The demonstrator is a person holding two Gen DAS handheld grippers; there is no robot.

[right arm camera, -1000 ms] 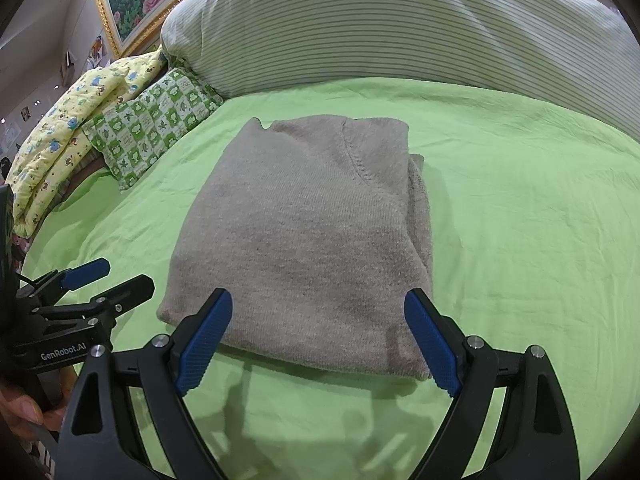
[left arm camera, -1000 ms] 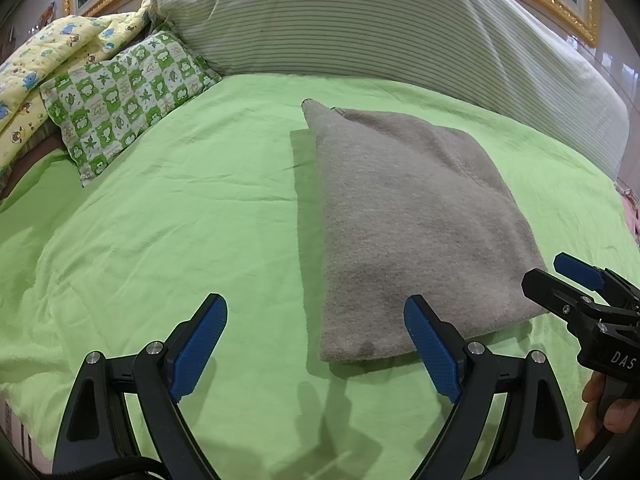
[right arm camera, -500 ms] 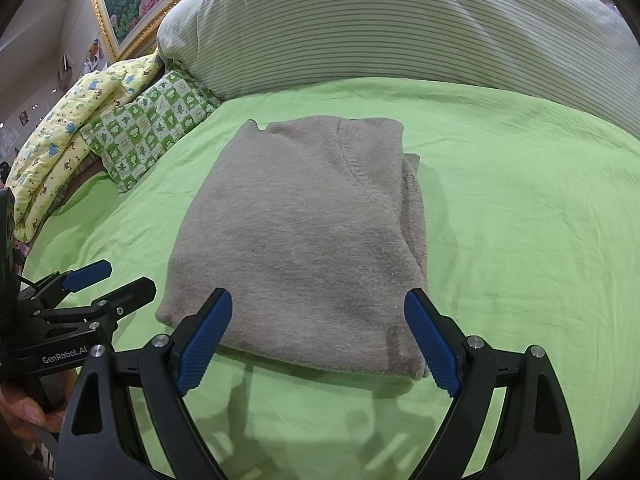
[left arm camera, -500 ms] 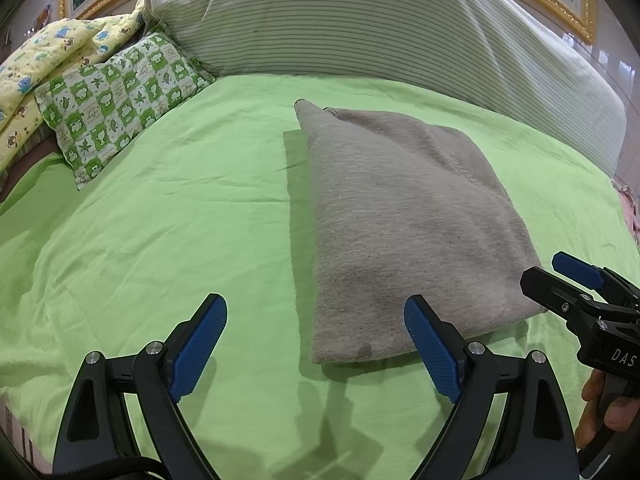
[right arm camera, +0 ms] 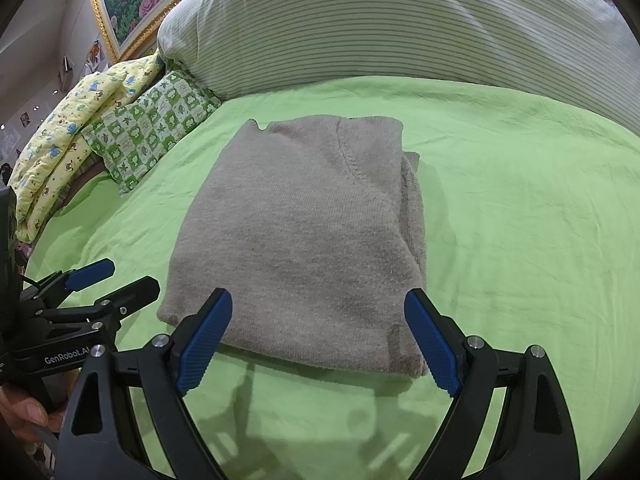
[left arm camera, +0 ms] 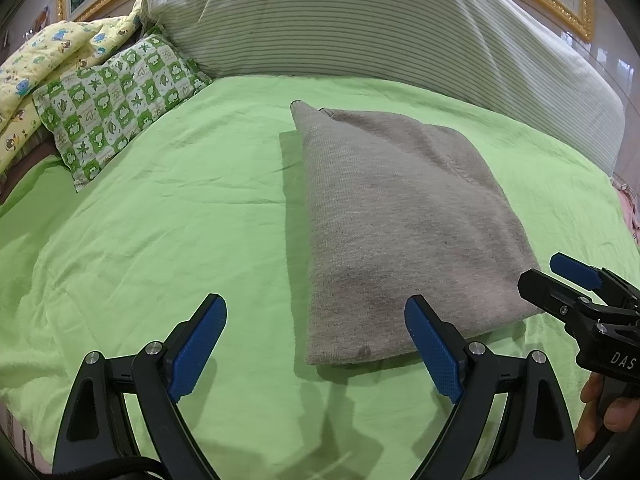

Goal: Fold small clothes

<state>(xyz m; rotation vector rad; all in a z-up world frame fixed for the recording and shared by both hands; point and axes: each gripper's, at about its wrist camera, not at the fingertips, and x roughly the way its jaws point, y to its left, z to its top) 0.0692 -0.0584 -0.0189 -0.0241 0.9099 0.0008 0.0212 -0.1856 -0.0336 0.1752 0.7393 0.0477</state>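
1. Both tools are spread wide and carry nothing: my left hand-held gripper point(left arm camera: 316, 344) hangs just short of the near-left corner of the folded grey sweater point(left arm camera: 400, 224), and my right hand-held gripper point(right arm camera: 318, 340) sits squarely before its near edge, pads above that edge, not on it.
2. The sweater lies ahead of both tools on the green bedsheet point(left arm camera: 160, 220), a thick rectangular bundle with a stitched neckline seam on top and loose layers stepping out along the side off my right tool's right pad.
3. I judge the folding nearly finished; what remains looks like one more halving, or just squaring up.
4. To do it well I would bring each tool low to a near corner, slide the lower pad under every layer, and pinch the whole stack, since a shallow bite would peel off only the top ply.
5. The knit is soft, fuzzy and bulky, so it should drape and sag if lifted unevenly; I would raise both corners together.
6. The sheet is thin, wrinkled cotton and could get caught in the pinch.
7. Far beyond the tools sit a striped bolster point(right arm camera: 400, 28) and a green checked pillow point(left arm camera: 116, 100).
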